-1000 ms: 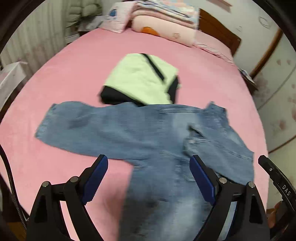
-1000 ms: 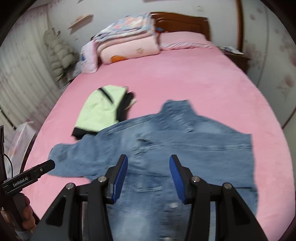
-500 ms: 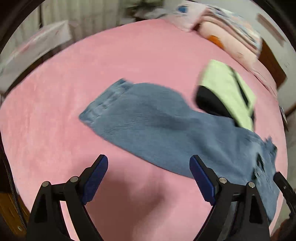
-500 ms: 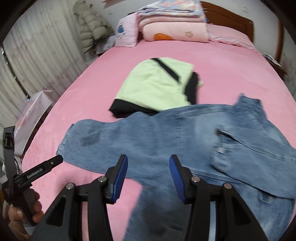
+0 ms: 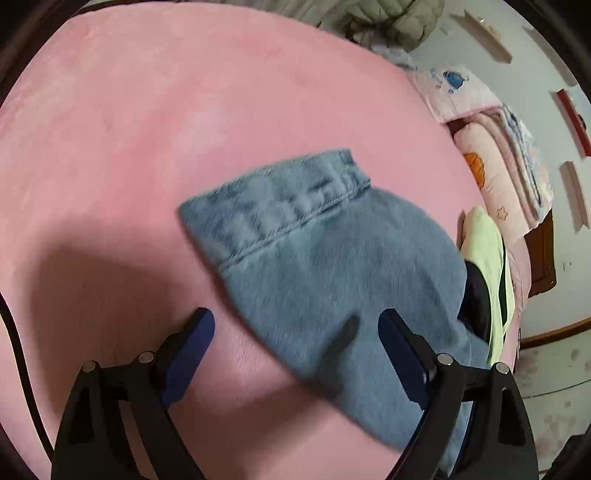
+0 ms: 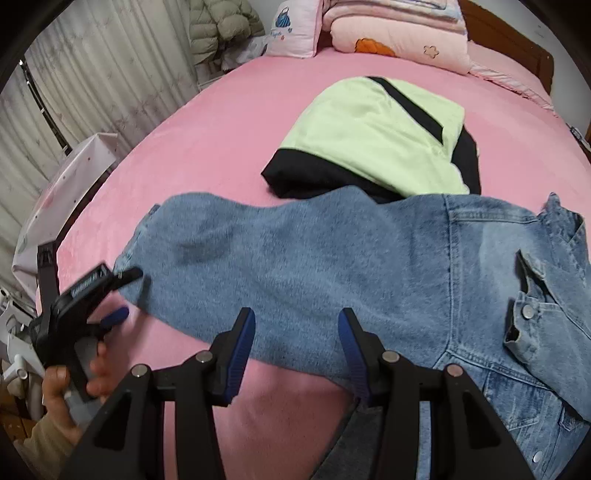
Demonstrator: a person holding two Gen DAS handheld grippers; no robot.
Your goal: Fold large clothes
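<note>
A blue denim jacket (image 6: pixel 369 266) lies spread on the pink bed (image 6: pixel 221 110), one sleeve stretched out to the left. Its cuff (image 5: pixel 288 206) fills the middle of the left wrist view. My left gripper (image 5: pixel 295 321) is wide open and low over that sleeve end, one finger above the denim and the other above the sheet. A hand holds it at the cuff in the right wrist view, left gripper (image 6: pixel 123 295). My right gripper (image 6: pixel 295 317) stands partly open just above the sleeve's near edge, its pads not pressing on cloth.
A folded light-green and black garment (image 6: pixel 373 140) lies just beyond the jacket, touching its far edge. Stacked pink quilts and pillows (image 6: pixel 399 33) sit at the headboard. A white box (image 6: pixel 66 184) and curtains stand beside the bed's left edge.
Both grippers have swung left and sunk toward the sleeve. The left one rolled and now sits close over the cuff. Neither jaw gap has changed.
</note>
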